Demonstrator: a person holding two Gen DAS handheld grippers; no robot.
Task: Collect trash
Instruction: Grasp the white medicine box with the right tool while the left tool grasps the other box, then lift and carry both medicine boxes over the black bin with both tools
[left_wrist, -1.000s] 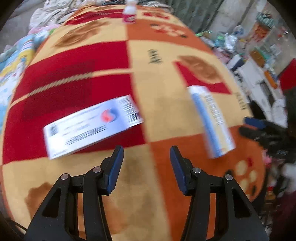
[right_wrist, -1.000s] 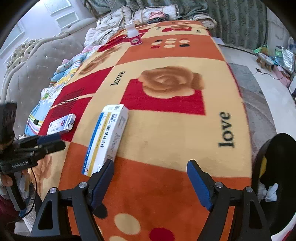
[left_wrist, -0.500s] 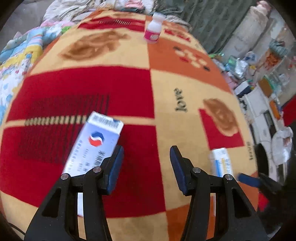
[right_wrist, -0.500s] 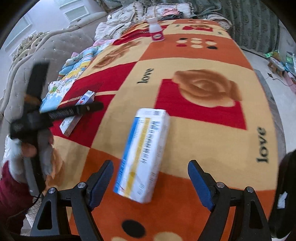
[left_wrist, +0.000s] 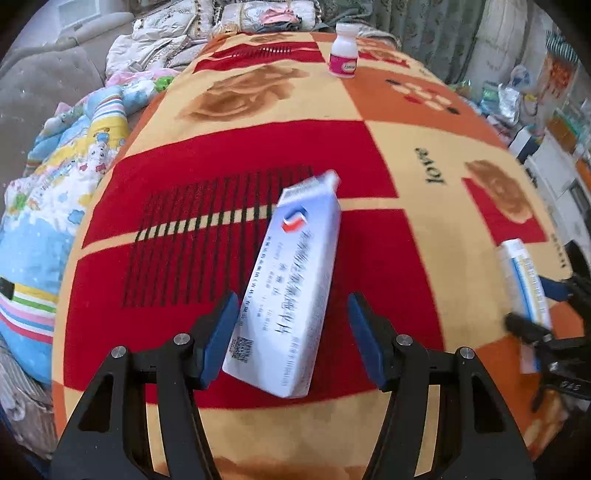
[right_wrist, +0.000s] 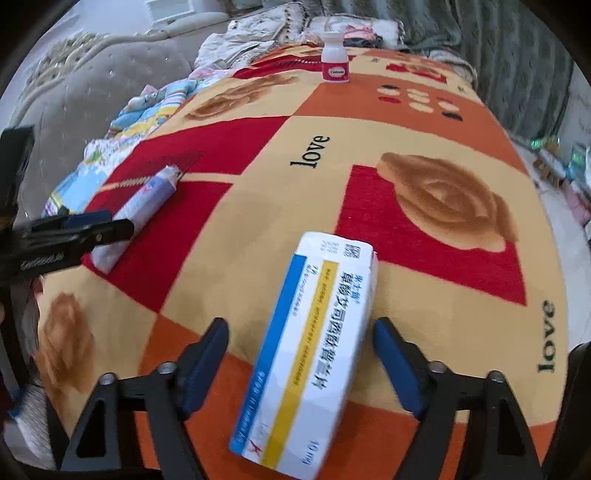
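A white and blue carton with a red-blue logo lies on the patterned blanket, between the blue pads of my left gripper. Those jaws are opening and do not press on it. A white carton with blue and yellow stripes lies between the pads of my right gripper. Its jaws are closing, with a gap still showing on the left side. Each gripper also shows in the other's view: the right gripper over its striped carton, the left gripper over its carton.
A small white bottle with a pink label stands upright at the blanket's far end. Colourful bedding and a grey padded headboard lie to the left. Cluttered floor is at the right.
Both grippers have swung over their cartons, which now lie lengthwise between the pads. The left jaws stand wider than before, the right jaws narrower.
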